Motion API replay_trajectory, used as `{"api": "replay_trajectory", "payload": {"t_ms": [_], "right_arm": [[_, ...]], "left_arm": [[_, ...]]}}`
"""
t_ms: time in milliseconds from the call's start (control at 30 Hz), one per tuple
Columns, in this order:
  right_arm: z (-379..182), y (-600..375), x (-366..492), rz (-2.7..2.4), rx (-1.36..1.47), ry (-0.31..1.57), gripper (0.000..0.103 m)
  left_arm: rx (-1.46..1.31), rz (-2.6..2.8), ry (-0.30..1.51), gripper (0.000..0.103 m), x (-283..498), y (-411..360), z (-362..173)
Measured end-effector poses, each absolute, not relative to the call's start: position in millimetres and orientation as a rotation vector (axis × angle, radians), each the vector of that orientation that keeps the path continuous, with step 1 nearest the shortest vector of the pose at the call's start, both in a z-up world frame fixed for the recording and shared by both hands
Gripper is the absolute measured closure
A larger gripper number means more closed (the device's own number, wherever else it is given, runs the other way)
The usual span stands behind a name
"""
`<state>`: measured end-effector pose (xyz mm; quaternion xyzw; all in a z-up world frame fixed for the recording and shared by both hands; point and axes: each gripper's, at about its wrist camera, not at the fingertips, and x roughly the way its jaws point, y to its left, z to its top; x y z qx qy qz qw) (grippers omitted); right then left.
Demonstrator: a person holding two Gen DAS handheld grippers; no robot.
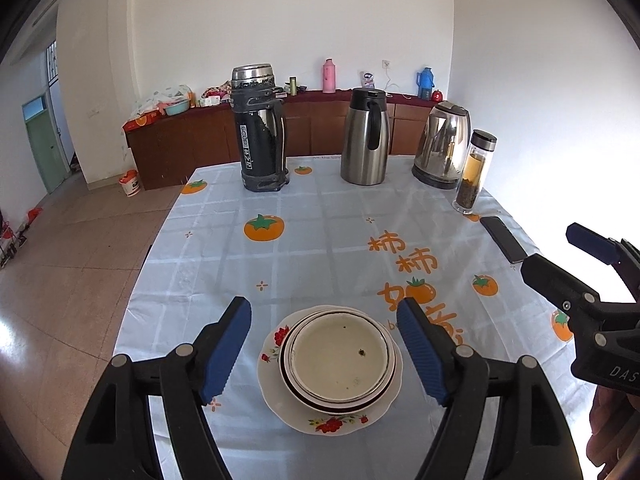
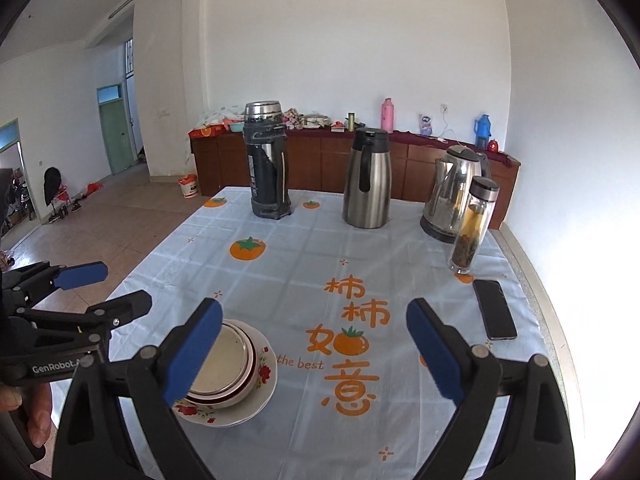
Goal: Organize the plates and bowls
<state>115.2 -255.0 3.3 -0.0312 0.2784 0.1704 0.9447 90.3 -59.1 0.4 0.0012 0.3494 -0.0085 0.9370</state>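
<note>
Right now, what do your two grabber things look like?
Both are black plastic tongs with silver rivets. The left gripper has blue ribbed pads on its jaws and says "GenRobot" in white on its side. The right gripper has the same blue pads. Bare fingers show behind them; no cables in sight.

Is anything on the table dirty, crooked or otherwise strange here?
The top bowl has dark specks inside, so it looks unwashed. The bowls sit off-centre on the flowered plate, toward its far side. The black flask has a worn, scuffed cover. Nothing is spilled.
</note>
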Motion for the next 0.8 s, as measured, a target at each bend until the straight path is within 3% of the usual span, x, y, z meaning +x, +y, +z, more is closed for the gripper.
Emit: {"api": "replay_trajectory", "payload": {"t_ms": [800], "right_arm": [[3.8,-250.0,108.9,0.362,-0.059,0.575,0.008]], "left_arm": [[-0.004,-0.003,0.720,0.026,81.6,-55.3,1.9]]}}
